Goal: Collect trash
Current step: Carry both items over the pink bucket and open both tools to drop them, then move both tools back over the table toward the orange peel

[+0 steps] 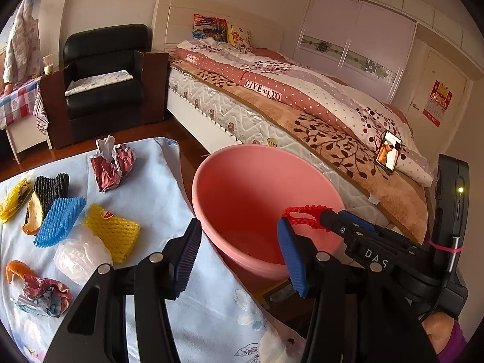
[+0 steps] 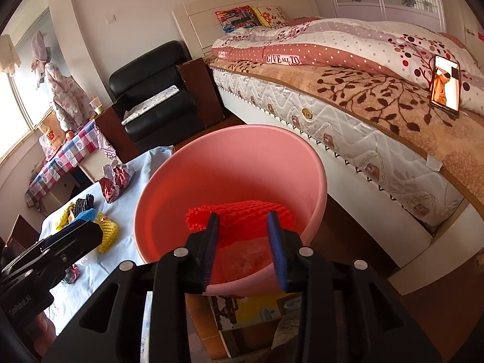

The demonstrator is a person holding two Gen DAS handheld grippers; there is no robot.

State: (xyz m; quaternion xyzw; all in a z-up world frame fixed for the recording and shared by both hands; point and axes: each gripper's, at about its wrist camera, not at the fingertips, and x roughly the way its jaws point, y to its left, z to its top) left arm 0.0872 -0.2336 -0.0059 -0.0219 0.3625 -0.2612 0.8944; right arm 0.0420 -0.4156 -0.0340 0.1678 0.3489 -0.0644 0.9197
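A pink basin point(image 1: 251, 148) point(image 2: 230, 163) stands beside the cloth-covered table point(image 1: 187, 290). My right gripper point(image 2: 243, 222) point(image 1: 325, 215) hangs over the basin. Its jaws stand apart, with a red foam net point(image 2: 242, 210) point(image 1: 302, 217) between and beyond them, and the pads do not visibly press on it. My left gripper point(image 1: 239, 236) is open and empty over the basin's near rim. On the table lie crumpled red paper point(image 1: 112, 166), a black net point(image 1: 51, 185), a blue net point(image 1: 59, 222), a yellow net point(image 1: 113, 233), a clear plastic bag point(image 1: 81, 254) and more crumpled paper point(image 1: 45, 296).
A bed point(image 1: 272, 115) with a patterned quilt runs behind the basin, with a phone point(image 1: 388, 154) propped on it. A black armchair point(image 1: 106, 69) and a checked-cloth side table point(image 1: 15, 103) stand further back. Orange peel point(image 1: 16, 269) lies at the table's left. Wooden floor shows between table and bed.
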